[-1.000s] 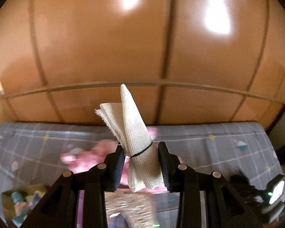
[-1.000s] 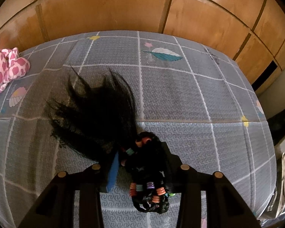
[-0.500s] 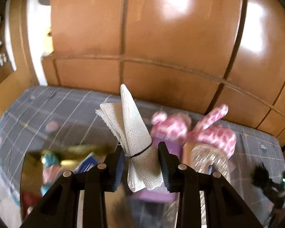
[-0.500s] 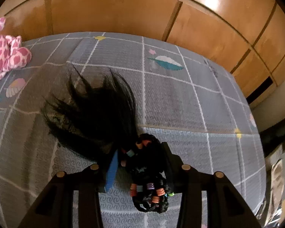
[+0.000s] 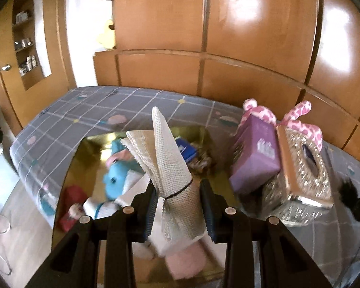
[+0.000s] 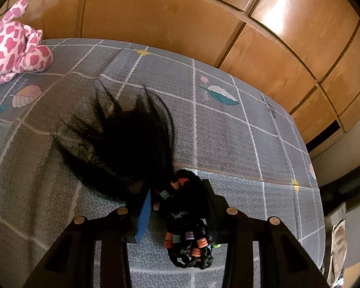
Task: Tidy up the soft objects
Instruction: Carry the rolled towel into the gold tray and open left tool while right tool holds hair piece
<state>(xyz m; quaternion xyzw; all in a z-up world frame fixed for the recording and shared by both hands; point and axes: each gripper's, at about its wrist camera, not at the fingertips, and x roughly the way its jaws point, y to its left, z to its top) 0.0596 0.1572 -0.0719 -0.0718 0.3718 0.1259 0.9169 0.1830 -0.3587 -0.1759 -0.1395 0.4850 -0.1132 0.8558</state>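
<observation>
My left gripper [image 5: 177, 206] is shut on a rolled white gauze cloth [image 5: 170, 163] tied with a black band, held above a gold box [image 5: 84, 158] that holds several soft toys, among them a blue plush [image 5: 116, 177]. My right gripper [image 6: 177, 213] is shut on a black hair piece [image 6: 129, 146] with coloured beads [image 6: 192, 240], held just over the grey bedspread [image 6: 228, 144]. A pink spotted plush [image 6: 14, 45] lies at the far left by the wooden wall; it also shows in the left wrist view [image 5: 300, 120].
A purple box [image 5: 254, 156] and a glittery tissue box [image 5: 302, 168] stand right of the gold box. Wooden wardrobe panels [image 5: 228, 36] back the bed. The bed edge and floor [image 5: 9, 192] lie to the left, with a clothes hanger [image 5: 0, 235].
My left gripper has swung left and down with the gauze, bringing the gold box under it. My right gripper has shifted slightly with the hair piece still in it.
</observation>
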